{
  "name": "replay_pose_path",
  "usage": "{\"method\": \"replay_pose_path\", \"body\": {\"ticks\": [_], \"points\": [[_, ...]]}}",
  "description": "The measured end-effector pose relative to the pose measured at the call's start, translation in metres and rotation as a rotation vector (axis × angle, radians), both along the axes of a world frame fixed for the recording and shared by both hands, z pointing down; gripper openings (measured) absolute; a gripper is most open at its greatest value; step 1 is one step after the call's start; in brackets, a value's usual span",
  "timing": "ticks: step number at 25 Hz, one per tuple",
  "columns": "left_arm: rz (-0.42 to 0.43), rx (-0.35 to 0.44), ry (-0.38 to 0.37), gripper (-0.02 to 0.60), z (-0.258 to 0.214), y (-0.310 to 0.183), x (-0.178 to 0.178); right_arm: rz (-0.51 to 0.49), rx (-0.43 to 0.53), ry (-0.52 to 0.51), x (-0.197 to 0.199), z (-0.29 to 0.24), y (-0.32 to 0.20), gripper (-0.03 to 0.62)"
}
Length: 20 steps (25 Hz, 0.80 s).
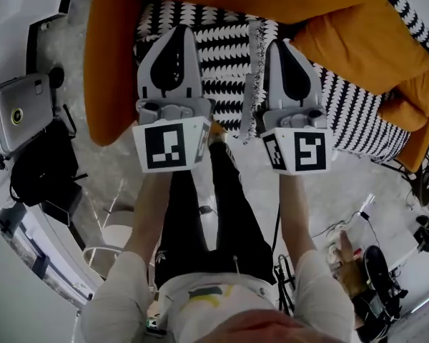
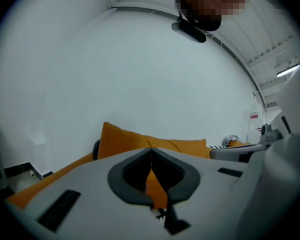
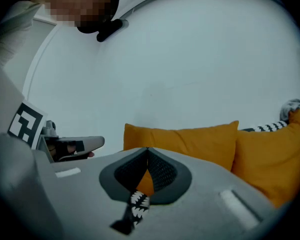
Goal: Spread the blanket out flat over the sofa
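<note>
Jaws shut both sides: L gripper [image 2: 151, 150] & R gripper [image 3: 147, 150] pinch blanket [image 1: 222, 48] over sofa [image 1: 107, 70].

Blanket mostly covered, sofa cut off

In the head view the left gripper [image 1: 177, 31] and right gripper [image 1: 282, 45] cover the middle of the blanket [image 1: 229, 48]. Part of it lies hidden under the orange cushions [image 1: 372, 41], and the sofa [image 1: 104, 77] is cut off by the picture's top edge. In the left gripper view only a dark frayed bit of blanket [image 2: 160, 213] shows below the closed jaws, too small to tell its pattern. In the right gripper view the pinched strip of blanket [image 3: 137, 204] vanishes behind that gripper's body. The clutter [image 1: 386, 277] at the head view's lower right is too small to name.
</note>
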<state>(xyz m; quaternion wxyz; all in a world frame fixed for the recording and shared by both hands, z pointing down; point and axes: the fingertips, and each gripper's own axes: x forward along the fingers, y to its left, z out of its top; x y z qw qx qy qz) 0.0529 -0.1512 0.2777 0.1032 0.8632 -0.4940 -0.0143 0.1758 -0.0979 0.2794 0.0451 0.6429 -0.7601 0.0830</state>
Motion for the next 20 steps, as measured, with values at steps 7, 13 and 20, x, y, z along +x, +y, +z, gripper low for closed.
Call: {"method": "replay_pose_path", "body": {"ticks": [7, 13, 20], "points": [[0.049, -0.106, -0.009, 0.015, 0.057, 0.024, 0.01, -0.047, -0.099, -0.01, -0.015, 0.048, 0.024, 0.005], [0.109, -0.099, -0.073, 0.015, 0.079, 0.023, 0.025, -0.042, -0.159, -0.052, -0.011, 0.084, 0.022, 0.005], [0.174, -0.093, -0.104, 0.016, 0.09, 0.02, 0.037, -0.002, -0.259, -0.099, 0.011, 0.123, 0.007, 0.029]]}}
